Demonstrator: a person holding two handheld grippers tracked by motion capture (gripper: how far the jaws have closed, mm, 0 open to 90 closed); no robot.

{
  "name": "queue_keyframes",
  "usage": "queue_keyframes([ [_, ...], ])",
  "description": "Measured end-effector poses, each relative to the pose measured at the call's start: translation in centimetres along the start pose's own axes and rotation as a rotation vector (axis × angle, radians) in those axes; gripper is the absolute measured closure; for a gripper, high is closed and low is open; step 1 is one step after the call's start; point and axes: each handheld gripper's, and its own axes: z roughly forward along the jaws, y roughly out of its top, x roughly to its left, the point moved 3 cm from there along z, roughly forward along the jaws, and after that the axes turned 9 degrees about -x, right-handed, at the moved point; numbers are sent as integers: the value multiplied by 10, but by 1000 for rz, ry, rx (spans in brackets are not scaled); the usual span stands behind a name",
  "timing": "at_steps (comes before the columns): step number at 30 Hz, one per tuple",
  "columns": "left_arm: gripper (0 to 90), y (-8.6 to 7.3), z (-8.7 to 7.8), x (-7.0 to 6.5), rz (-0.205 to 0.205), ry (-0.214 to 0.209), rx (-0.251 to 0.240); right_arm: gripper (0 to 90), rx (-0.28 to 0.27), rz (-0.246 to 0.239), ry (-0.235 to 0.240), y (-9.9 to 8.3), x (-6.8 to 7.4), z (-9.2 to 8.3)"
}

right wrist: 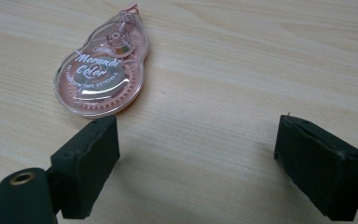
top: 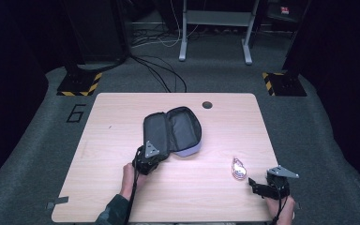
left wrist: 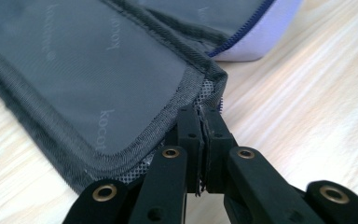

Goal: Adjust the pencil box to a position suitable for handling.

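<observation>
Matt woven cloth pouch [left wrist: 88, 70], glossy clear plastic tape dispenser [right wrist: 103, 70], wood-grain table [top: 122, 140]

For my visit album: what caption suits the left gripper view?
Hand-held gripper pinching the corner of an open grey pencil case on a wooden table.

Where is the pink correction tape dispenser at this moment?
In the high view the correction tape dispenser lies on the table's right side, between the open pencil case and the right gripper.

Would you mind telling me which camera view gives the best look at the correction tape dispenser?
The right gripper view: the correction tape dispenser lies close and sharp on the table, its clear shell, gears and label readable. The high view shows it as a small pinkish shape beside the right gripper.
</observation>
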Motion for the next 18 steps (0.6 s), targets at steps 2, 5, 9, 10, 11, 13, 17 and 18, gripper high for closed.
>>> queue_keyframes([
  [2, 885, -3, -3, 7, -2, 7, 13, 136, -1, -2, -4, 0, 0, 0],
  [5, 884, -6, -7, 17, -16, 26, 23, 136, -2, -4, -2, 0, 0, 0],
  [9, 883, -10, -12, 33, -56, 67, 7, 136, 0, -3, -3, 0, 0, 0],
  [10, 883, -11, -13, 36, -59, 66, 16, 137, 1, 0, -4, 0, 0, 0],
  [11, 882, -12, -15, 41, -47, 73, 23, 136, 0, -1, -4, 0, 0, 0],
  [13, 879, -12, -17, 47, -54, 83, 31, 136, -2, -6, -1, 0, 0, 0],
  [17, 864, -13, -20, 54, -66, 104, 25, 136, 0, 2, -4, 0, 0, 0],
  [18, 857, -12, -21, 53, -75, 105, 23, 136, -5, -5, -3, 0, 0, 0],
])
